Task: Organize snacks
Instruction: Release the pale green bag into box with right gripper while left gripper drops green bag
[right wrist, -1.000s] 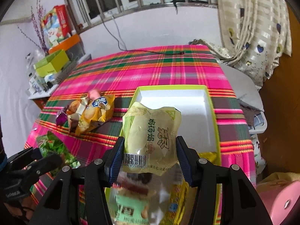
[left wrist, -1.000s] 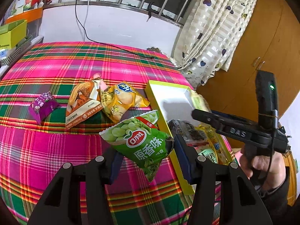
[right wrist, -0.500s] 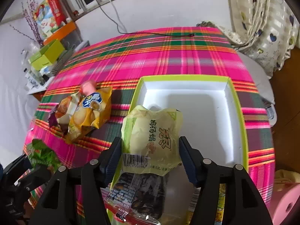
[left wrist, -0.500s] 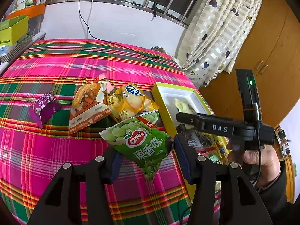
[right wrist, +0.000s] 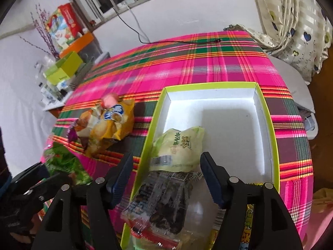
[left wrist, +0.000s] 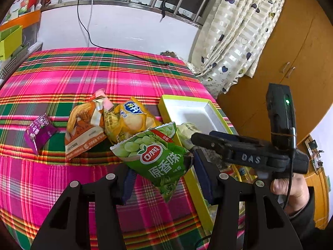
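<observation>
Released since the earlier frame, the pale green packet (right wrist: 179,148) now lies in the lime-rimmed box (right wrist: 268,125) at centre frame of the right wrist view, clear of both pads. The right gripper (right wrist: 166,177) has just been opening; its jaws stand wide, nothing pressed between them.

Largest is the bench (left wrist: 124,79), draped in a pink, green and orange plaid cloth. The box is a shallow card rectangle, white and smooth inside, its far half bare. Below the pale packet, at lower centre, lies a glossy clear packet of dark pieces (right wrist: 164,204).

In the left wrist view's lower centre, the left gripper (left wrist: 164,179) grasps a crinkled green foil bag (left wrist: 154,158). Upper left of it lie a yellow bag (left wrist: 129,120), an orange bag (left wrist: 83,129) and a small purple packet (left wrist: 38,131).
</observation>
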The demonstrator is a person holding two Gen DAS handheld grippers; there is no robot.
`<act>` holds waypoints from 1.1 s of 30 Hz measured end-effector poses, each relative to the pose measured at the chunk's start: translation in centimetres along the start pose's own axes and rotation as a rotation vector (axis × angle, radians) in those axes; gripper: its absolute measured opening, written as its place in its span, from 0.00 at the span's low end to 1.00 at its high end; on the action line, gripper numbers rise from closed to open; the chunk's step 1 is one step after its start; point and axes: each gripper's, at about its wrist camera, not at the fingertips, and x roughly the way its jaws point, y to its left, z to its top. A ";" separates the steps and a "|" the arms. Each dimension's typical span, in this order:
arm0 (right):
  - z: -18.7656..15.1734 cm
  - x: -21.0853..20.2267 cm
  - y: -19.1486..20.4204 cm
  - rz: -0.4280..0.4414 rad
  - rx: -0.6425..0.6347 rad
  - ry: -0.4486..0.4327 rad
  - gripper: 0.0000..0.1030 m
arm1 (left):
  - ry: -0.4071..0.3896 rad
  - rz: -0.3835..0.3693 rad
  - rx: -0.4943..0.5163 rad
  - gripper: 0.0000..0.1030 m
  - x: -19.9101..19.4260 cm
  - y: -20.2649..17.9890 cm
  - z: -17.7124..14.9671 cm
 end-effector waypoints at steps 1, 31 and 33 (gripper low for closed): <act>-0.1 -0.3 0.0 0.006 0.000 -0.004 0.64 | 0.001 -0.002 0.002 0.52 0.1 -0.1 0.2; -2.0 -5.1 -5.3 -0.001 0.112 -0.113 0.64 | 0.136 -0.010 0.163 0.52 13.2 -4.5 6.6; -1.9 -5.0 -5.5 -0.001 0.115 -0.112 0.64 | 0.131 0.004 0.178 0.53 13.1 -4.7 6.5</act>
